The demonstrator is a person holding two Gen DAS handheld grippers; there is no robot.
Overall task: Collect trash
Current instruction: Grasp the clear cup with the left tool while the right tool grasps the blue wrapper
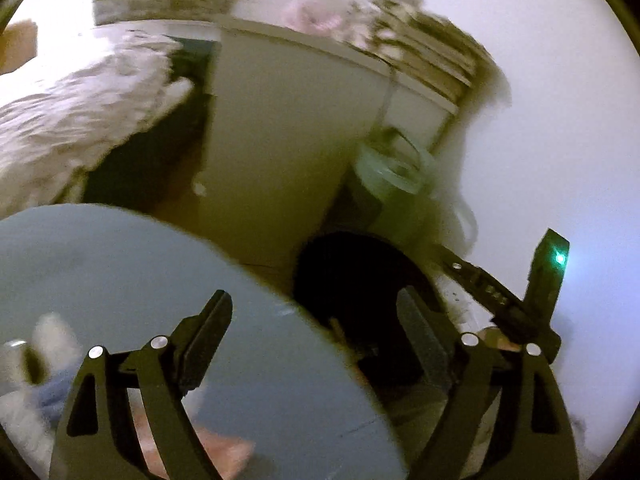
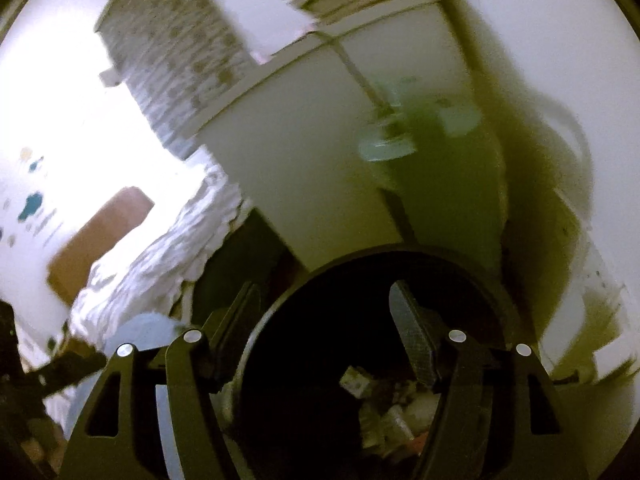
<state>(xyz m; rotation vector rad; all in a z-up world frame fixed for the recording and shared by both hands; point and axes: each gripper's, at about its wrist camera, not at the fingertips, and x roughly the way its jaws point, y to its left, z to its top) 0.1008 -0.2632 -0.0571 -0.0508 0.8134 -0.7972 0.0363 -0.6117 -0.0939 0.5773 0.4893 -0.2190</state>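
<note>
My right gripper (image 2: 324,296) stands open over the mouth of a round black bin (image 2: 400,256), with nothing between its fingers. Crumpled paper and wrappers (image 2: 384,412) lie at the bottom of the bin. My left gripper (image 1: 314,304) is open and empty, above the edge of a round grey-blue table top (image 1: 160,280). The black bin (image 1: 348,272) is just beyond that edge. One of the right gripper's fingers (image 1: 480,280) shows at the right of the left wrist view, beside a green light. Blurred pale and pink items (image 1: 224,448) lie low on the table side.
A white cabinet (image 1: 288,140) stands behind the bin with a stack of papers (image 1: 420,52) on top. A pale green object (image 1: 392,164) sits beside the cabinet. A bed with rumpled white bedding (image 1: 72,112) is at the left, and a white wall (image 1: 560,120) closes the right.
</note>
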